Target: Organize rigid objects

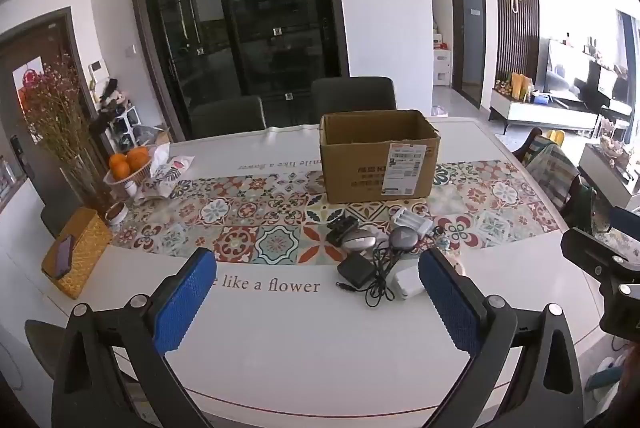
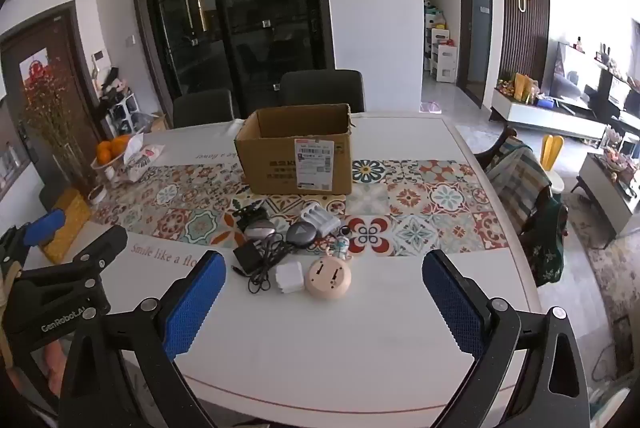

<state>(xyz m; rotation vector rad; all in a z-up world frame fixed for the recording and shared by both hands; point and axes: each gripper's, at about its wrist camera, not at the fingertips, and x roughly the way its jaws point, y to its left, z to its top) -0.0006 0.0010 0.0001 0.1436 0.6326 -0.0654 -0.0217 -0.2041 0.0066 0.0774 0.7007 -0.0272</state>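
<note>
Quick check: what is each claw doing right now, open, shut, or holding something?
Left claw: open, holding nothing, above the table.
Right claw: open, holding nothing, above the table.

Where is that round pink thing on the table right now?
In the right wrist view, the round pink gadget lies on the white table, just right of the white charger block, in front of the cardboard box.

Left gripper (image 1: 318, 302) and right gripper (image 2: 324, 302) hover side by side, angled downward, jaws spread wide and empty.
</note>
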